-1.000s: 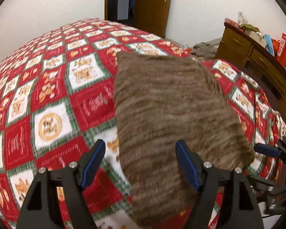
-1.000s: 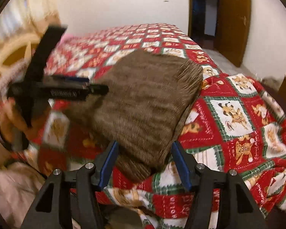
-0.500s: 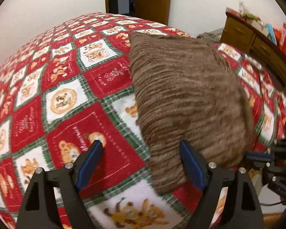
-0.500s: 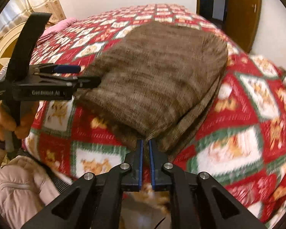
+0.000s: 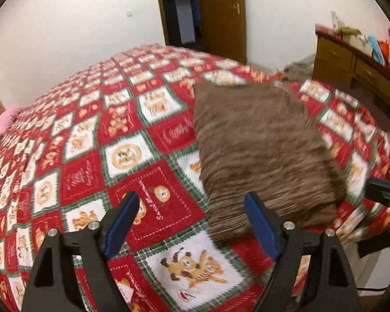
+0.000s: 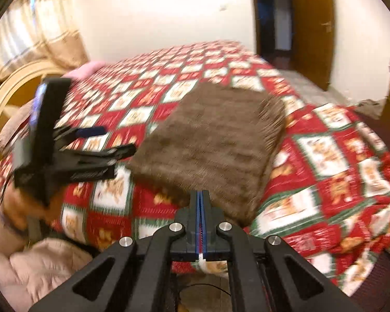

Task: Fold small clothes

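Observation:
A brown striped knit garment [image 5: 260, 150] [image 6: 210, 140] lies folded into a flat rectangle on the red Christmas quilt [image 5: 91, 156] [image 6: 338, 169]. My left gripper [image 5: 191, 197] hovers over the quilt at the garment's near left corner. Its jaws are opening, with only quilt showing between them. From the right wrist view it [image 6: 111, 140] hangs just left of the garment, apart from it. My right gripper [image 6: 200, 195] is shut with its blue pads together and no cloth between them, just short of the garment's near edge. Its blue tip [image 5: 384, 192] shows at the right edge.
A wooden dresser [image 5: 351, 59] with clutter stands right of the bed, and a brown door [image 5: 221, 18] is at the back. The headboard [image 6: 2, 96] and curtain [image 6: 33, 33] are at the left. Pale pink padded cloth [image 6: 39, 267] lies below the bed's near edge.
The right gripper's jaws went from open around the garment's near edge to fully shut. Both grippers pulled back and up from the garment. The left jaws spread a little wider.

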Motion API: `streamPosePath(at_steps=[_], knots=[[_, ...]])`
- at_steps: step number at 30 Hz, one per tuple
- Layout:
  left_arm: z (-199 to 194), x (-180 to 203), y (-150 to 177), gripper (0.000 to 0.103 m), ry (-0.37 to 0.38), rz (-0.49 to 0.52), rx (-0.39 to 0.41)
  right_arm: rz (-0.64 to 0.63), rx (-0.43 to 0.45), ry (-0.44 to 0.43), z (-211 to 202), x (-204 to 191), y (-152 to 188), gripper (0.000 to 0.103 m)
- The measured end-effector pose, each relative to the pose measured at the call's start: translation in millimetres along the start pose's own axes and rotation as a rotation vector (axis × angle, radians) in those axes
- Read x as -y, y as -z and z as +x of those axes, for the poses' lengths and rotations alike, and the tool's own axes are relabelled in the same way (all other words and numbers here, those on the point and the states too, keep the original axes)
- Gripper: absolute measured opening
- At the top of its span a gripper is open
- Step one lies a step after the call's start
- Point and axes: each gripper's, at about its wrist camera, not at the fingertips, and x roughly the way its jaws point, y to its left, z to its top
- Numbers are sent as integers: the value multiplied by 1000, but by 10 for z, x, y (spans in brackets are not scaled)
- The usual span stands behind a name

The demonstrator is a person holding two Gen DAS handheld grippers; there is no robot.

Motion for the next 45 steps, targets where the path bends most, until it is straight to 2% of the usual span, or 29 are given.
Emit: streamPosePath(at_steps=[2,6,12,13,14,16,17,19,25,31,34,39,45], knots=[[-192,26,-39,98,-18,-15,47,4,18,28,-52,-25,-46,1],[-490,79,-110,103,-34,-14,125,34,69,43,-251,6,-139,2],[-802,143,-180,103,-27,-40,184,107,159,-27,-605,68,-248,6],[-847,152,-189,103,-25,-44,194,119,179,-42,-667,67,-265,21],[-884,165,-196,103,-22,-44,200,140,209,-73,-767,70,-284,53],[-953,193,-202,103,-20,-46,213,184,286,-156,-967,98,-313,84],[-989,199,-204,103,-19,-47,223,205,329,-208,-1100,119,-337,86],[-1076,208,-205,103,-23,-51,248,217,370,-233,-1261,130,-384,87],[-1330,228,-217,103,-27,-79,299,151,414,-45,-1510,-27,-438,87],[-1537,288,-201,103,-84,-77,366,38,486,163,-1604,-295,-366,87],[-1592,285,-201,103,-98,-91,377,-3,532,235,-1679,-389,-318,89],[-1641,275,-188,103,-102,-113,377,-17,581,247,-1783,-484,-289,90],[-1672,288,-175,103,-120,-107,388,-30,591,262,-1809,-547,-273,91]])
